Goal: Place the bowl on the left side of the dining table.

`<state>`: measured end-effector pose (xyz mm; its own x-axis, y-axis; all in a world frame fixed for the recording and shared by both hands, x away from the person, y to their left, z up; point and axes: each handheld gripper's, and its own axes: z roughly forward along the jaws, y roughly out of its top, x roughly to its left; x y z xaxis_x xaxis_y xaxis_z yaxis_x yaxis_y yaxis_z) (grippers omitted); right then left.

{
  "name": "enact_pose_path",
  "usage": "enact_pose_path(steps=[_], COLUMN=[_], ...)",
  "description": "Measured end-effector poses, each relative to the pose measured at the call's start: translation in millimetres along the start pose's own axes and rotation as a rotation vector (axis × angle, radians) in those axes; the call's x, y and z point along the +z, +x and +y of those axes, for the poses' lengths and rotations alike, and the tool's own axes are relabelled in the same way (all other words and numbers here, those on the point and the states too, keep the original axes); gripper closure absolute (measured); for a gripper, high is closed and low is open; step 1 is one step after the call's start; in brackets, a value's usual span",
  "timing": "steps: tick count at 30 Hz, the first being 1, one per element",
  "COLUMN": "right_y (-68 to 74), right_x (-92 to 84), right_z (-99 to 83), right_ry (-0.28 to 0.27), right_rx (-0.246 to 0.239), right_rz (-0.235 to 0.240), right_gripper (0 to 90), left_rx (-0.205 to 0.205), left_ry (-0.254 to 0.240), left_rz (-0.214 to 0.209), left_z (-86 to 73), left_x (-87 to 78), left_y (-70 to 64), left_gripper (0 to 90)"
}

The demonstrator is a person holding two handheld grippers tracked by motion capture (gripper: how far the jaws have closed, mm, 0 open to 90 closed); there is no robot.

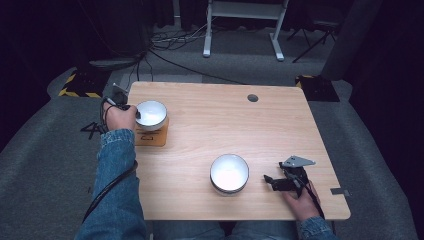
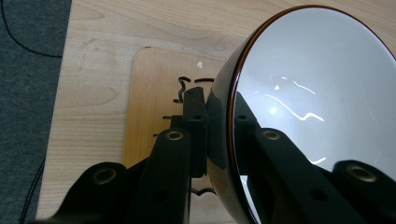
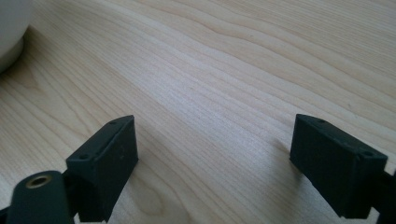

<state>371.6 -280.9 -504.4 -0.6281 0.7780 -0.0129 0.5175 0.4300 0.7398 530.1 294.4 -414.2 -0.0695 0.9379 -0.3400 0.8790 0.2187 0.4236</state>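
On the bench's left edge our left gripper (image 2: 219, 116) clamps the bowl (image 1: 151, 114) rim over the wooden coaster (image 1: 159, 136); we lower it level, right gripper (image 3: 212, 163) open, idle.

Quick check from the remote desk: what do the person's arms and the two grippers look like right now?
Both forearms wear blue denim sleeves. The left gripper has black jaws with brass-coloured screw inserts; a black cable trails along that sleeve. The right gripper has blocky black jaw pads, and in the high view carries a grey three-cornered plate on top.
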Motion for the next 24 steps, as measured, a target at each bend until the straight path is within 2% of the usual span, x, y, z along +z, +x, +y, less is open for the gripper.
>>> enact_pose_path(steps=[1,2,8,12,15,24], right_y=[0.1,0.0,0.1,0.0,0.0,-0.1], right_x=[0.0,0.0,0.0,0.0,0.0,-0.1], right_z=[0.0,0.0,0.0,0.0,0.0,0.0], right_ry=[-0.001,-0.001,-0.001,0.0,0.0,0.0], right_rx=[0.001,0.0,0.001,0.0,0.0,-0.002], right_rz=[0.0,0.0,0.0,0.0,0.0,0.001], right_gripper=[14.8,14.8,14.8,14.8,14.8,14.8], left_rx=[-0.003,-0.011,-0.022,-0.023,-0.031,-0.026], left_ry=[-0.001,0.005,-0.001,0.017,0.013,0.007], left_rz=[0.006,-0.005,0.033,0.034,0.052,0.05], left_z=[-0.4,-0.7,-2.9,-3.4,-5.5,-6.6], left_x=[0.9,1.3,6.6,8.2,11.7,14.3], left_y=[1.3,2.6,7.5,11.1,14.2,19.8], left_gripper=[81.8,81.8,81.7,81.6,81.6,81.5])
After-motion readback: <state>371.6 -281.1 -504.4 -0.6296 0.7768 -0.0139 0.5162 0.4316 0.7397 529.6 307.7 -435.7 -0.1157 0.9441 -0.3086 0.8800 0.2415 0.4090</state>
